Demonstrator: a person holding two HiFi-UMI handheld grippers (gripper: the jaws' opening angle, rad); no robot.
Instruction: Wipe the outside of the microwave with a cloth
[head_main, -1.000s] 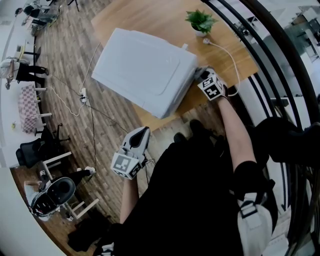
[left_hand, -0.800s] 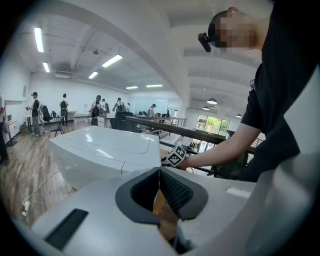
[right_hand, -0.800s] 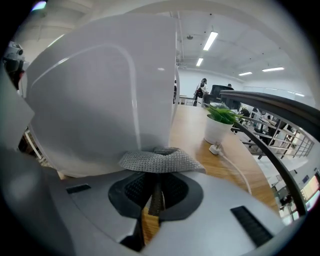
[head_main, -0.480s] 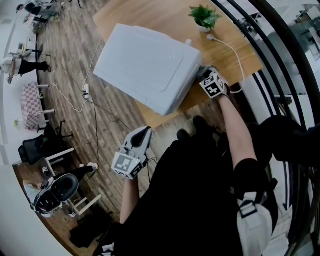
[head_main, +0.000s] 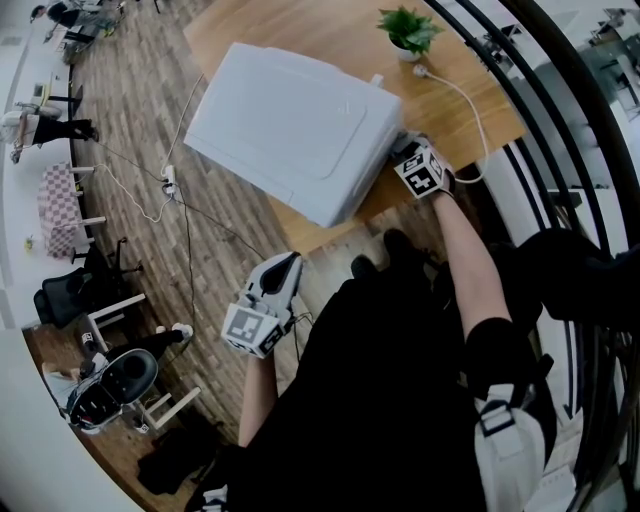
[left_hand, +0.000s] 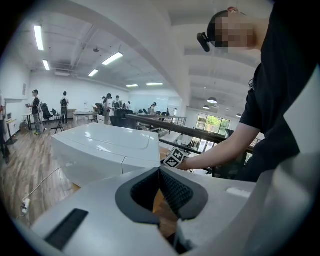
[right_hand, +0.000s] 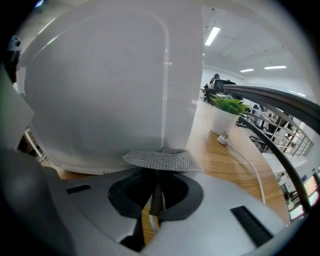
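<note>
A grey woven cloth (right_hand: 161, 160) meets the corner of a boxy white microwave (head_main: 290, 125).
The right gripper (right_hand: 156, 192) pinches it between its jaws; the left gripper (left_hand: 159, 176) has its jaws pressed together, empty.

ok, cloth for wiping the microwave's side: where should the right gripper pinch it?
Probably the gathered middle, as the right gripper has it: jaws shut on the bunch, with a flat fold of cloth spread past the tips, facing the microwave wall. Come in square to that upright wall, so fabric rather than the jaw tips meets it.
</note>
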